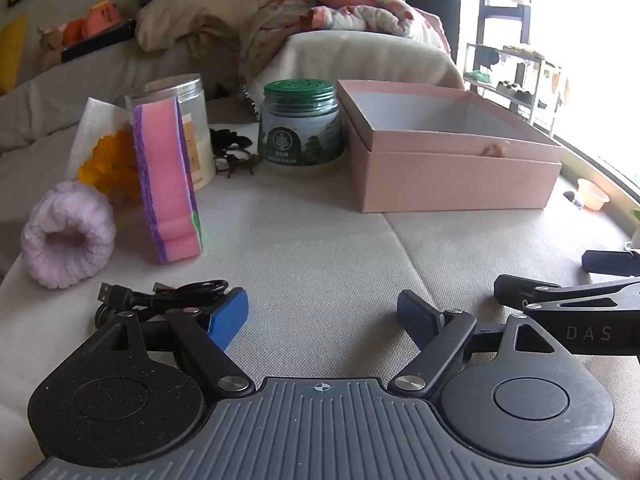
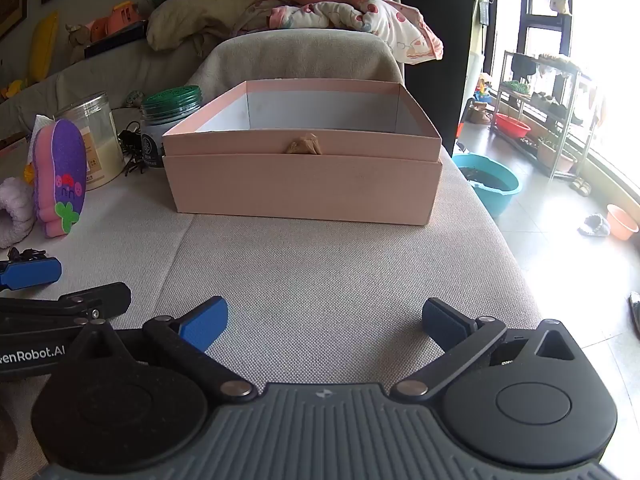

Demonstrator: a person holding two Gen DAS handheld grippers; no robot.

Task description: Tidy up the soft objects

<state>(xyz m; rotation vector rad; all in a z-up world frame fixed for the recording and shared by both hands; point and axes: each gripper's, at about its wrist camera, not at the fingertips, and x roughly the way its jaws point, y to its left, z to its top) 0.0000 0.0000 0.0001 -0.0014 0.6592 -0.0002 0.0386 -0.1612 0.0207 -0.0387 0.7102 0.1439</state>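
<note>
1. The left gripper (image 1: 322, 314) is spread wide with nothing between its blue pads, hovering over bare grey-beige woven upholstery (image 1: 320, 248). The right gripper (image 2: 324, 322) is likewise fully released and empty, just beside the left one.
2. Just beyond the left gripper's left finger lies a coiled black USB cable (image 1: 160, 298), which is not a soft object to sort.
3. Further out on the left stands a pink foam sponge with purple faces (image 1: 168, 180), upright on its narrow end and leaning slightly. It looks light, springy and easily squashed; I would pinch it across its flat faces near mid-height, so it does not topple.
4. Beside it rests a lilac fluffy knitted ring, like a scrunchie or rolled sock (image 1: 68, 236). It should be very light and limp, so gripping one side of the ring through its thickness seems best.
5. Behind them are a yellow fabric flower (image 1: 110, 166), a clear plastic jar (image 1: 188, 128) and a green-lidded glass jar (image 1: 300, 128).
6. The open pink cardboard box (image 2: 304, 184) sits straight ahead of the right gripper, apparently empty, the likely destination.
</note>
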